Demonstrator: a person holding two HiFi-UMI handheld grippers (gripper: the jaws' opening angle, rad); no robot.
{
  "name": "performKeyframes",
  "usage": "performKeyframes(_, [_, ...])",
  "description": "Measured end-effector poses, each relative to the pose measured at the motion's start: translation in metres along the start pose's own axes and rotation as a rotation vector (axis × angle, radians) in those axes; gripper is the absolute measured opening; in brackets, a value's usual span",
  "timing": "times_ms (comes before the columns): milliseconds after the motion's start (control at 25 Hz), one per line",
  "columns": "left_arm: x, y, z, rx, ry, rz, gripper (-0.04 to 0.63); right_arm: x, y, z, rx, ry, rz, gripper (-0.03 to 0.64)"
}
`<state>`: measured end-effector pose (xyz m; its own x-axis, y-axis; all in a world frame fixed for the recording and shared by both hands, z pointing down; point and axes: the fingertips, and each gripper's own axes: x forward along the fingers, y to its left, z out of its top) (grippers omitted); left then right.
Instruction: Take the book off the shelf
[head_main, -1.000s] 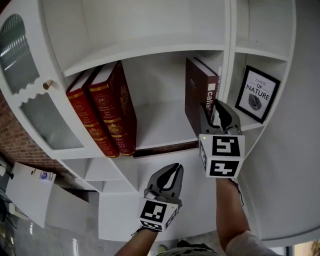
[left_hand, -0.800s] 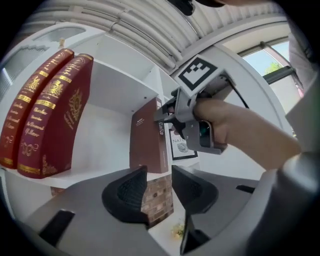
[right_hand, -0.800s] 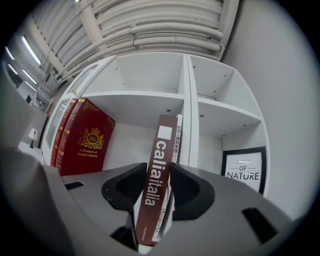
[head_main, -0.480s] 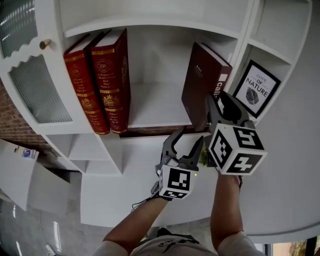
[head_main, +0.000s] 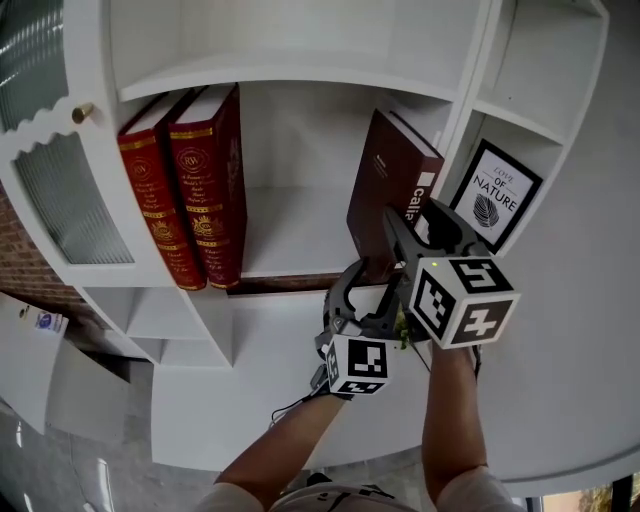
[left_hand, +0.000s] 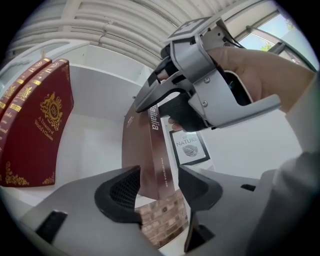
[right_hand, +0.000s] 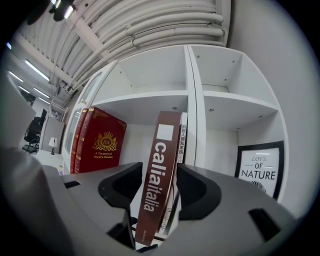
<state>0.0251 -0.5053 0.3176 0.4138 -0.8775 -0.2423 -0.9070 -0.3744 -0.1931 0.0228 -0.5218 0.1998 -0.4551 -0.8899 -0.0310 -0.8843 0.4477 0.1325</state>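
A brown book (head_main: 385, 190) with "caliaitalia" on its spine leans out of the white shelf (head_main: 290, 250), top tipped leftward. My right gripper (head_main: 412, 218) is at the spine, its jaws opening; the spine (right_hand: 159, 160) stands between them with a thin gap at each pad. My left gripper (head_main: 368, 285) is just below the shelf's front edge. Its jaws are also opening, and the book's lower end (left_hand: 152, 150) stands between its fingertips without being squeezed. In the left gripper view the right gripper and the hand holding it fill the upper right.
Two red gilt books (head_main: 205, 190) stand at the left of the same shelf. A framed "Love of Nature" print (head_main: 495, 195) sits in the right compartment. A glass cabinet door (head_main: 50, 190) with a brass knob (head_main: 82, 112) is at far left. White books (right_hand: 186, 145) stand behind the brown one.
The brown book has tipped further out of the shelf. My left gripper has risen from below to the book's lower end and gone from shut to open.
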Motion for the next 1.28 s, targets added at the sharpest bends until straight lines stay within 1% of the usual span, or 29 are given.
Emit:
performKeyframes(120, [0.01,0.002,-0.002,0.019,0.026,0.017,0.23,0.005,0.001,-0.006,-0.002,0.03,0.011,0.201])
performKeyframes(160, [0.013,0.002,-0.003,0.02,0.034,0.017,0.23,0.006,0.001,-0.007,0.005,0.035,0.018,0.181])
performKeyframes(200, [0.016,0.003,-0.004,0.02,0.038,0.016,0.23,0.005,0.001,-0.007,0.017,0.038,0.027,0.176])
performKeyframes(360, [0.015,0.004,-0.002,0.033,0.021,0.013,0.23,0.001,0.003,-0.006,0.069,0.031,0.066,0.161])
performKeyframes(600, [-0.006,0.003,0.0,0.086,-0.006,0.01,0.229,-0.017,0.01,-0.007,0.138,0.008,0.114,0.158])
performKeyframes(800, [-0.023,-0.002,0.003,0.123,-0.01,0.001,0.229,-0.034,0.017,-0.008,0.179,-0.022,0.129,0.155])
performKeyframes(1120, [-0.05,-0.009,0.01,0.15,-0.006,-0.002,0.229,-0.06,0.03,-0.009,0.199,-0.075,0.159,0.153])
performKeyframes(1280, [-0.075,-0.014,0.013,0.163,-0.007,-0.016,0.229,-0.082,0.047,-0.012,0.2,-0.096,0.161,0.153])
